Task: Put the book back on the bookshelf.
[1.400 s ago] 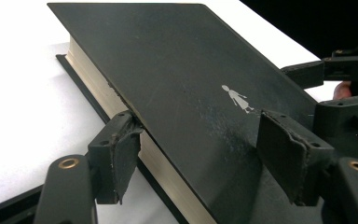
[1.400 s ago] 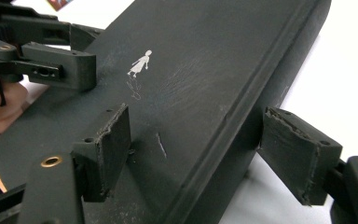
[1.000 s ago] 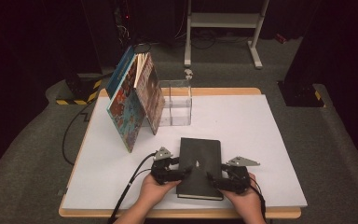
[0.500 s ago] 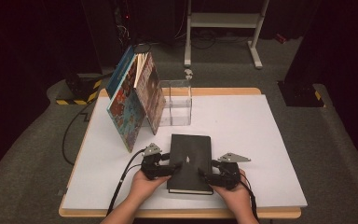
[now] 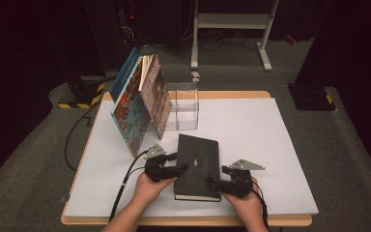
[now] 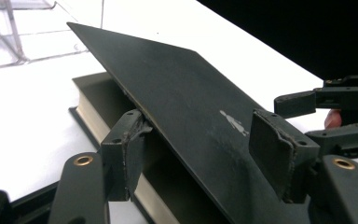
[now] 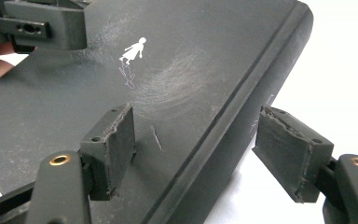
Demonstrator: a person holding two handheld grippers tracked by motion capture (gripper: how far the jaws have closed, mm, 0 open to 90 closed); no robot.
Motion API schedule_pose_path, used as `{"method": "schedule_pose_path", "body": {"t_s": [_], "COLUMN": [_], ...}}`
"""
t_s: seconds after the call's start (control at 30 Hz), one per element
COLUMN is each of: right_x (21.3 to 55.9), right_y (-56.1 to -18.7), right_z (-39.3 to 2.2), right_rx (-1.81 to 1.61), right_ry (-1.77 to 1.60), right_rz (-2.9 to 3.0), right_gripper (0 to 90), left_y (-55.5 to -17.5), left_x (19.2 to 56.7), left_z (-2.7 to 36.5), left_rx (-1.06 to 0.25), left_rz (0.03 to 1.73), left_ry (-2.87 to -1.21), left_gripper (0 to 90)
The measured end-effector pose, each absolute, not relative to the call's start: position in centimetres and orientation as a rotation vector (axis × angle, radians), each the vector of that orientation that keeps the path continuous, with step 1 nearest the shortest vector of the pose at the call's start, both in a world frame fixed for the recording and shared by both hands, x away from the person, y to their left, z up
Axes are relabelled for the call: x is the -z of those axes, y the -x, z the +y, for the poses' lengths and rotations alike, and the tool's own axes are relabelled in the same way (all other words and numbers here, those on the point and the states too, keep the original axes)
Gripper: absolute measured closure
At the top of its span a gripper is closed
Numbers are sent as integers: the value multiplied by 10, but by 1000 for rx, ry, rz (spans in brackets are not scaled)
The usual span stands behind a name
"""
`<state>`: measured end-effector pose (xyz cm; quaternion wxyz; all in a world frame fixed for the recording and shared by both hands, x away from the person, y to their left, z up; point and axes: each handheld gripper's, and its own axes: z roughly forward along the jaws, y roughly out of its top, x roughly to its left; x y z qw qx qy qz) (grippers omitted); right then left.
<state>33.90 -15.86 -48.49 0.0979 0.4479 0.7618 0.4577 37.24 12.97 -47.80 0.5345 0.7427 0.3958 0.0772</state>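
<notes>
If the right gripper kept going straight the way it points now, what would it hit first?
Probably the black book: the right gripper stands open with its jaws straddling the spine edge, so the book's cover and spine lie directly ahead. Beyond it, across the cover, sits the left gripper. Exact depth is unclear.

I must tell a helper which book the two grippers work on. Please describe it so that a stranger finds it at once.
On the white table, look at the near edge, in front of the clear plastic box. There a black book lies flat between the left gripper and the right gripper. Unlike the colourful books leaning upright, it is plain black with a tiny white figure.
</notes>
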Motion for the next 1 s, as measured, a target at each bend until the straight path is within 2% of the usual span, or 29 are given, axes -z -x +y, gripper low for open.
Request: {"method": "schedule_pose_path", "body": {"t_s": [0.23,0.5,0.8,1.0], "right_x": [487,489,488,494], "right_y": [-340,-347,-356,-370], "right_z": [-159,-160,-160,-160], "right_rx": [-1371,-1429,-1437,-1512], "right_ry": [-1341,-1374,-1389,-1465], "right_rz": [2277,2277,2301,2342], "right_gripper": [282,254,196,70], "left_y": [-379,-370,-363,-357], "left_x": [486,483,477,474], "left_z": [136,137,137,136], "left_rx": [-121,-158,-237,-278], "left_rz": [891,784,735,710], "left_ry": [-1774,-1726,-1745,-1741], "left_gripper": [466,573,578,578]}}
